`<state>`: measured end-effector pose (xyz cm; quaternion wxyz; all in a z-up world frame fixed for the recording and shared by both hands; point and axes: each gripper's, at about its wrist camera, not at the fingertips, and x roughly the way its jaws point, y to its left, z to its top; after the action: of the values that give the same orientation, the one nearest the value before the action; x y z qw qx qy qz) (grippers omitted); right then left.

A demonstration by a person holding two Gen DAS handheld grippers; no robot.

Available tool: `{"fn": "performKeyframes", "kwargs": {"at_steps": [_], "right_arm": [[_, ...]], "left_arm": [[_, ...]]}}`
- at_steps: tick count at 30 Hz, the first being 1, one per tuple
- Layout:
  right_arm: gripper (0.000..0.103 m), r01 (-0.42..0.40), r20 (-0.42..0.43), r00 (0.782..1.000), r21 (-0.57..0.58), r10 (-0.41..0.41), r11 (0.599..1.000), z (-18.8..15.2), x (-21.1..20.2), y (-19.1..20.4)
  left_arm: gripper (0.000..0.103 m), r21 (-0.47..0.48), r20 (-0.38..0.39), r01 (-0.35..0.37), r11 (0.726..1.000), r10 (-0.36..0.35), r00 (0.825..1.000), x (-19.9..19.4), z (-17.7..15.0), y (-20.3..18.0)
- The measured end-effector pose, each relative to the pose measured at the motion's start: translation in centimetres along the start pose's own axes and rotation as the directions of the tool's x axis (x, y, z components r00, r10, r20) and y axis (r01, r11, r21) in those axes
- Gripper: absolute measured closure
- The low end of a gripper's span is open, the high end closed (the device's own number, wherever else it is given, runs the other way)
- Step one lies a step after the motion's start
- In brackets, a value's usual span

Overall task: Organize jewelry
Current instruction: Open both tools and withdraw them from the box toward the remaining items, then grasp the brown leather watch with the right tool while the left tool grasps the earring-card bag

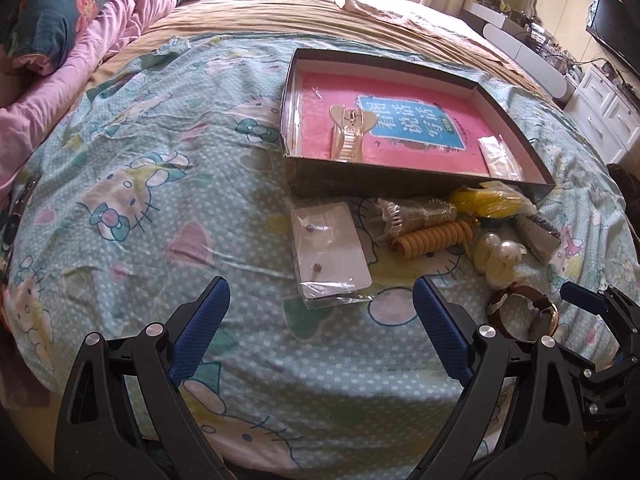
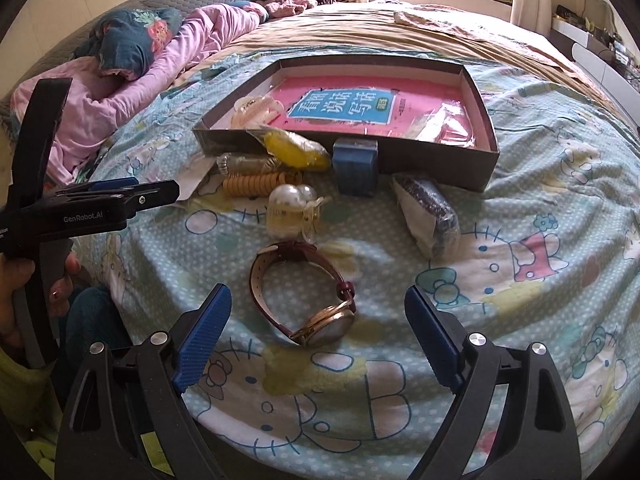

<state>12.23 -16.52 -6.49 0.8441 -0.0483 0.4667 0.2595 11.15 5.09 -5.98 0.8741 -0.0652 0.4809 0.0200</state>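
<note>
Wristwatch (image 2: 308, 296) lying loose on bed sheet (image 2: 520, 320), just ahead of wide, empty right gripper (image 2: 318, 336). Left gripper (image 1: 322, 312) equally wide, earring card (image 1: 330, 254) just ahead. Risks: pinching soft sheet with strap; strap slipping, watch dropping short of box (image 2: 486, 120).

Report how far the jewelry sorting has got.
Done: a hair claw clip and a clear packet lie in the box. In hand: nothing; the left tongs and right tongs are open. Left on the bedsheet: the watch, earring card, spiral hair tie, pearl clip and other wrapped pieces.
</note>
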Motion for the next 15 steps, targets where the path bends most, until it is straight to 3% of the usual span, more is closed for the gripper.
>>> {"fn": "performKeyframes", "kwargs": {"at_steps": [9,12,14,15], "right_arm": [[0.016,0.029,-0.03,0.999,-0.047,-0.03,0.998,-0.6,2.3,0.8],[0.029,0.062,-0.023,0.998,-0.094,-0.064,0.994,-0.8,2.7,1.3],[0.047,0.04,-0.013,0.999,-0.119,-0.042,0.992,-0.8,2.7,1.5],[0.047,0.033,-0.011,0.999,-0.125,-0.035,0.992,-0.9,2.6,1.5]], "left_arm": [[0.017,-0.041,-0.034,-0.008,0.999,0.006,0.999,1.5,-0.3,0.5],[0.017,-0.053,-0.035,-0.009,0.999,0.007,0.999,1.9,0.0,0.5],[0.017,-0.057,-0.033,-0.009,0.998,0.007,0.999,2.3,0.3,0.6],[0.02,-0.057,-0.031,-0.012,0.998,0.01,0.999,2.4,0.4,0.5]]}}
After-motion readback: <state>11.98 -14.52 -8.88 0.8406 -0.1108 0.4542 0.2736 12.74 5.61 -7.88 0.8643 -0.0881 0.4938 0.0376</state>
